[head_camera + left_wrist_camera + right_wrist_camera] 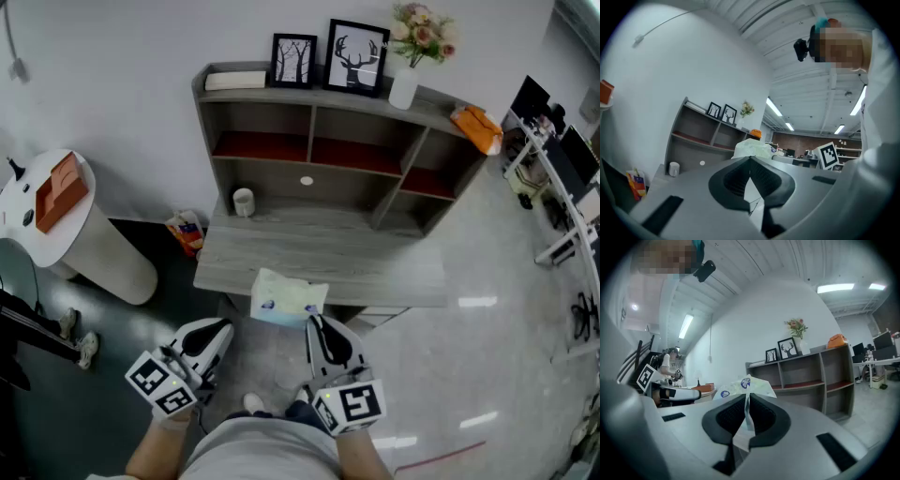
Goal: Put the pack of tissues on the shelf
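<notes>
Head view: the tissues [289,298] hang over the desk's [328,253] front edge, at 6 o'clock from the shelf [311,127]. The right gripper [315,322] holds them; the left gripper [224,327] sits at their 8 o'clock, apart.
Left gripper view: jaws pressed together, empty.
Right gripper view: jaws pinching the tissues' thin flap.

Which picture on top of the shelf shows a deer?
The bigger frame, next to the white flower vase. The smaller frame beside it shows bare trees.
</notes>
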A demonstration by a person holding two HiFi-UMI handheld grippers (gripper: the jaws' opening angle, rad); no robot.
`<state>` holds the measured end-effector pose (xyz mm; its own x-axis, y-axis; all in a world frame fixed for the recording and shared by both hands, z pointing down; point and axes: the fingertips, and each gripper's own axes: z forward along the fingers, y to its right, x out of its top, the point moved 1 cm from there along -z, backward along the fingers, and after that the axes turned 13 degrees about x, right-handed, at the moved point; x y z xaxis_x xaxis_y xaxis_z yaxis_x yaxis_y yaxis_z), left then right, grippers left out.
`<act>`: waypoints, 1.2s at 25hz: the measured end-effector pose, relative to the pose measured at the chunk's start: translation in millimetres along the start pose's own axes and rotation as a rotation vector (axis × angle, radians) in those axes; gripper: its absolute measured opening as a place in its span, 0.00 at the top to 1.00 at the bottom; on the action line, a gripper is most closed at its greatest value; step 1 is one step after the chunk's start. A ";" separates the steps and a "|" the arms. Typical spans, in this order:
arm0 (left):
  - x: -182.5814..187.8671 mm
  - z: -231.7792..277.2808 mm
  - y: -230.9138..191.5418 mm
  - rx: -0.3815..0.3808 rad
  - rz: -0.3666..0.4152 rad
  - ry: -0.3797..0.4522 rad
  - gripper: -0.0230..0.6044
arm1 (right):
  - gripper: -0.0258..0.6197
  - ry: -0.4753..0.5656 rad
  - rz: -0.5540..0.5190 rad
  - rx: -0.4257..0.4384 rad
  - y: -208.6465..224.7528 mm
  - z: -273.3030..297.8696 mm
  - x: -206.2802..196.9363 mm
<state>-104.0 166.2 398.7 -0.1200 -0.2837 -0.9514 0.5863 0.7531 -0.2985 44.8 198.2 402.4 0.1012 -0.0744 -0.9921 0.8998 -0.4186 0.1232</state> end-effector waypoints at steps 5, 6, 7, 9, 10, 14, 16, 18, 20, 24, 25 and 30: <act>1.0 16.5 8.8 0.018 -0.031 0.022 0.94 | 0.91 0.004 0.008 0.023 17.5 -6.8 1.3; 1.1 20.4 11.8 0.023 -0.031 0.024 0.94 | 0.91 0.007 0.009 0.031 21.5 -8.4 2.1; 1.0 24.6 15.0 0.028 -0.032 0.025 0.94 | 0.91 0.010 0.011 0.037 26.0 -10.1 2.7; -0.5 34.5 23.4 0.025 -0.027 0.020 0.94 | 0.91 0.020 0.024 0.040 36.9 -14.5 3.4; -1.9 40.0 28.7 0.021 -0.020 0.015 0.94 | 0.91 0.032 0.036 0.036 43.6 -17.5 4.0; -7.2 62.2 52.4 0.013 0.005 0.008 0.94 | 0.91 0.082 0.058 0.034 69.3 -34.4 10.1; -7.5 71.9 64.1 0.011 0.009 0.011 0.94 | 0.91 0.089 0.051 0.035 80.9 -41.9 13.7; -7.8 79.4 75.2 0.009 0.021 0.011 0.94 | 0.91 0.093 0.050 0.033 90.7 -48.6 16.4; -8.7 85.9 84.1 0.009 0.023 0.012 0.94 | 0.91 0.096 0.052 0.033 99.0 -55.0 17.7; -15.7 97.4 95.3 0.008 0.022 -0.001 0.94 | 0.91 0.102 0.066 0.035 110.6 -63.2 14.8; -18.1 100.0 96.9 0.007 0.027 -0.010 0.94 | 0.91 0.103 0.069 0.035 112.7 -64.0 13.7; -23.7 112.5 94.5 0.002 0.020 -0.030 0.94 | 0.91 0.094 0.075 0.037 121.0 -60.7 11.4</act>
<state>44.4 177.4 401.6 -0.0843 -0.2858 -0.9546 0.5900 0.7577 -0.2789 180.6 201.6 404.5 0.2091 -0.0222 -0.9776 0.8721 -0.4481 0.1967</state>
